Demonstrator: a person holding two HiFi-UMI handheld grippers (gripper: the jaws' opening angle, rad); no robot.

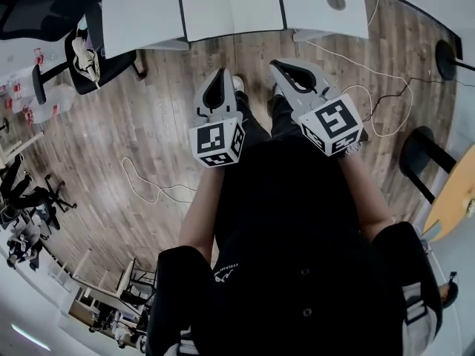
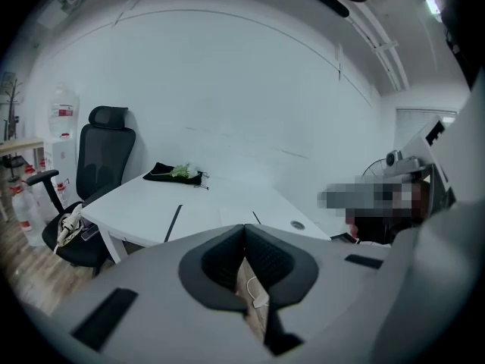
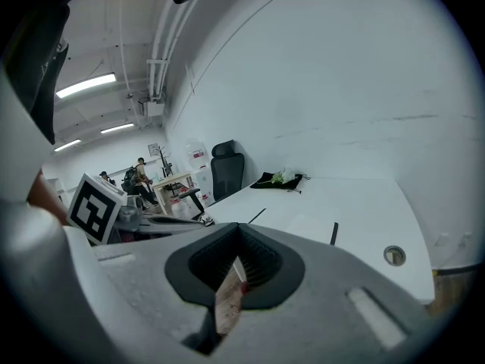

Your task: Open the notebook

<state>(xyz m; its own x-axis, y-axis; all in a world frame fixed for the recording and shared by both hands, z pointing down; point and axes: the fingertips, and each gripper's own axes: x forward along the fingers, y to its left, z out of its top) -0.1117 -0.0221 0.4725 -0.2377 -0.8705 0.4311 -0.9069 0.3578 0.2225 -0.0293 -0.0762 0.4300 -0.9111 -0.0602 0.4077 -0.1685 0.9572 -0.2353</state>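
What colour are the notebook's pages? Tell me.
The notebook has white pages with dark edges; the head view shows it best.

The white table (image 1: pixel 141 13) carries a notebook (image 1: pixel 231 6) lying open — and a dark cloth (image 2: pixel 176 175) near one end.

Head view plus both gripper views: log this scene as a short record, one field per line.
notebook: lies flat on the table, white pages up, dark edges at both sides; looks already open
table: white, with a round cable hole beside the notebook
left hand-held gripper: jaws together, nothing between them, held short of the table over the floor
right hand-held gripper: jaws together, empty, beside the left one
contact with notebook: none
office chair: black, at the table's left end
cable: loose on the wooden floor
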